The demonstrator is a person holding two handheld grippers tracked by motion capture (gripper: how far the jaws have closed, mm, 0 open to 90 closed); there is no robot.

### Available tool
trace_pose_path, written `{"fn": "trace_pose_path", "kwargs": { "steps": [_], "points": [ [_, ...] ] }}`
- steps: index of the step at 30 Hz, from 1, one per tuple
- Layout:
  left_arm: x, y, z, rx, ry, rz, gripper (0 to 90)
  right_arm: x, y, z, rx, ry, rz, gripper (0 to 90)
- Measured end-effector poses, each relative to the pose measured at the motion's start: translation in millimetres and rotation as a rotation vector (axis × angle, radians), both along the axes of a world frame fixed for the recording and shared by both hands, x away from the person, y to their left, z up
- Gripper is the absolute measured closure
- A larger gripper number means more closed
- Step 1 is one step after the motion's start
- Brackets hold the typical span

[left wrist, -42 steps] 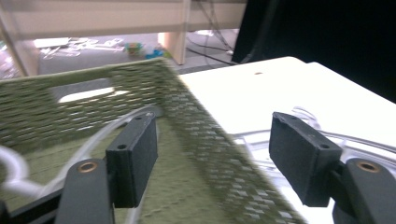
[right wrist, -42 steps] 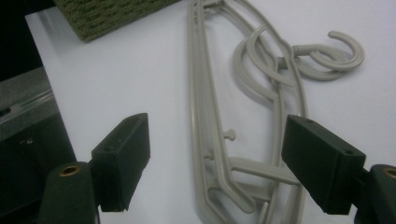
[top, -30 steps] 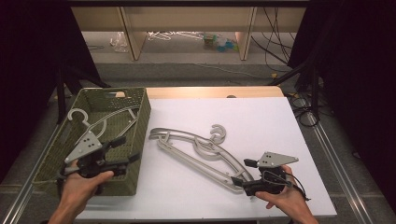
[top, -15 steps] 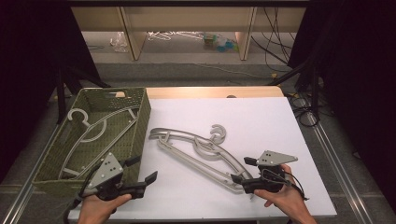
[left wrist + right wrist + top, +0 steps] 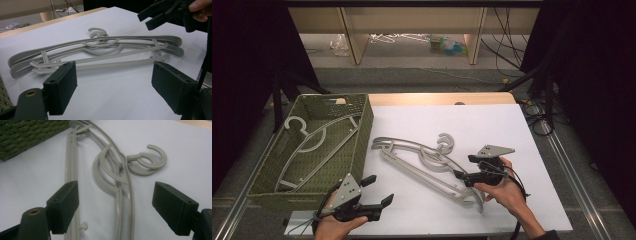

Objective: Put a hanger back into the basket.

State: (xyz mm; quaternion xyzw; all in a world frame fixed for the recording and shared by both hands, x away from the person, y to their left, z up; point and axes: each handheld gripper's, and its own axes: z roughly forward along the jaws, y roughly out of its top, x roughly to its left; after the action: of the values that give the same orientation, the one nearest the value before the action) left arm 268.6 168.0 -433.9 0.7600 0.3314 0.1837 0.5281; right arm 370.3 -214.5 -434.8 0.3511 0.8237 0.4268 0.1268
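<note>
We see the stacked grey hangers [image 5: 424, 162] lying flat on the white table [image 5: 492, 125], between our two tongs. Our right gripper [image 5: 462, 176] hovers just over their near end, jaws spread wide and holding nothing. Our left gripper [image 5: 379, 192] sits farther off near the table's front edge, also released and empty, with the green basket [image 5: 362, 135] just beside it, holding another hanger [image 5: 307, 142].
</note>
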Motion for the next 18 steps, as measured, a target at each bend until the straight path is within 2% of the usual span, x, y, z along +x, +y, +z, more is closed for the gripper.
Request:
{"fn": "trace_pose_path", "kwargs": {
  "steps": [2, 3, 6, 7, 9, 11, 14, 15, 16, 17, 18],
  "points": [
    [-0.8, -2.1, -2.8, -0.014, 0.009, 0.005, 20.4, 8.0, 2.9, -2.7, -0.012, 0.009, -0.002, 24.3],
    [-1.2, -2.3, -2.9, -0.001, 0.013, -0.001, 20.3, 11.6, 4.5, -4.2, -0.013, 0.022, -0.005, 25.3],
    [-0.6, -3.1, -4.0, -0.002, 0.006, -0.019, 19.6, 23.2, 8.0, -11.4, -0.022, 0.074, -0.017, 28.1],
    [-0.4, -3.2, -4.1, -0.002, 0.006, -0.025, 19.5, 26.8, 9.6, -15.2, -0.024, 0.075, -0.028, 30.2],
    [-0.3, -2.8, -4.3, 0.001, 0.006, -0.025, 19.5, 32.4, 11.6, -18.6, -0.050, 0.119, -0.028, 30.9],
    [-0.5, -2.2, -4.5, 0.008, 0.012, -0.023, 19.3, 39.5, 16.7, -24.3, -0.065, 0.160, -0.036, 36.1],
    [-0.4, -1.4, -4.8, 0.000, 0.013, -0.026, 19.3, 48.9, 20.4, -29.7, -0.096, 0.166, -0.010, 42.2],
    [0.2, -1.4, -5.3, -0.008, 0.011, -0.031, 19.3, 50.7, 22.6, -30.6, -0.097, 0.195, -0.010, 43.4],
    [0.1, -1.1, -5.3, -0.006, 0.011, -0.031, 19.3, 53.0, 24.1, -32.3, -0.108, 0.203, -0.005, 45.6],
    [0.3, -0.9, -5.3, -0.008, 0.011, -0.031, 19.3, 55.1, 25.9, -34.8, -0.106, 0.196, -0.009, 48.1],
    [0.4, -0.7, -5.1, -0.009, 0.014, -0.031, 19.3, 55.6, 27.4, -34.8, -0.094, 0.228, -0.021, 49.9]
  ]
}}
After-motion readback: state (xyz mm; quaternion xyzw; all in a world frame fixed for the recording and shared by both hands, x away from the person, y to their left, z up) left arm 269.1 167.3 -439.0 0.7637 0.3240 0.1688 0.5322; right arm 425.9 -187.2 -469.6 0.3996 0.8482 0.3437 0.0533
